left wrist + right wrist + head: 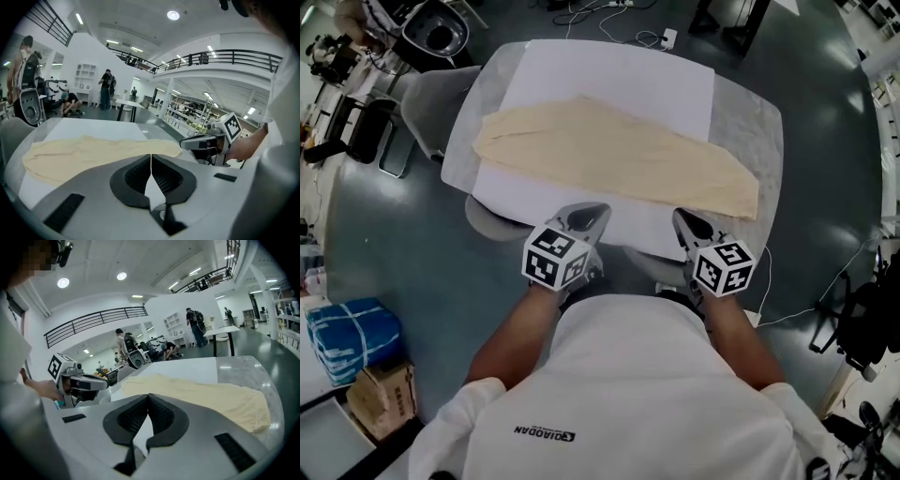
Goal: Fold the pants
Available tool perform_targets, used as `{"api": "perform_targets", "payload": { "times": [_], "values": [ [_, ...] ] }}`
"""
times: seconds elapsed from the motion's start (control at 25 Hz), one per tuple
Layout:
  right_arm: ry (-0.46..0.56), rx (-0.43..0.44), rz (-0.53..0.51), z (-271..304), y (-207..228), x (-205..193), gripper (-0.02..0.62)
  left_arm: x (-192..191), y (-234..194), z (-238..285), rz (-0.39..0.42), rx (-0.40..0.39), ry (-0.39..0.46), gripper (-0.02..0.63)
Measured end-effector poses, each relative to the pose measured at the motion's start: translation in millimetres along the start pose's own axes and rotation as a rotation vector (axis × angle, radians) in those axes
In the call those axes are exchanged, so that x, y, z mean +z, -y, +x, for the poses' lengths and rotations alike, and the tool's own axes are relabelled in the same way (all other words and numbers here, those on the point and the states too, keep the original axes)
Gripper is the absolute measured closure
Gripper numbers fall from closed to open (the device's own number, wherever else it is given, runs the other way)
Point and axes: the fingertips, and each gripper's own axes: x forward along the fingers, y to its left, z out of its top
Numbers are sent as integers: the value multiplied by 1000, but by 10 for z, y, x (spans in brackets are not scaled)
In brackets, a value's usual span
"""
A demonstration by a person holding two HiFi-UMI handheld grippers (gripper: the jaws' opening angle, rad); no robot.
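Observation:
Beige pants (609, 155) lie flat and lengthwise across a white sheet (609, 75) on the grey table (750, 122). They also show in the left gripper view (89, 152) and the right gripper view (206, 397). My left gripper (591, 214) hovers at the table's near edge, just short of the pants' near hem, its jaws shut and empty (151, 155). My right gripper (682, 217) hovers beside it near the pants' right end, also shut on nothing (148, 395). Each gripper sees the other: the right gripper (185, 144), the left gripper (107, 384).
A grey chair (422, 103) stands against the table's far left side. A blue bundle (352, 337) and a cardboard box (384, 398) sit on the floor at the left. Cables (825, 291) run over the floor at the right. People stand far off in the hall (105, 86).

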Motion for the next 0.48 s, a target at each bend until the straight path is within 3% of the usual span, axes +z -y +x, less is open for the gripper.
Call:
{"api": "perform_targets", "payload": {
  "times": [0.28, 0.48],
  "values": [
    [62, -209, 74, 156, 117, 81, 574, 56, -439, 52, 76, -145, -60, 573],
    [47, -357, 103, 120, 361, -144, 574, 118, -594, 122, 120, -212, -74, 574]
  ]
}}
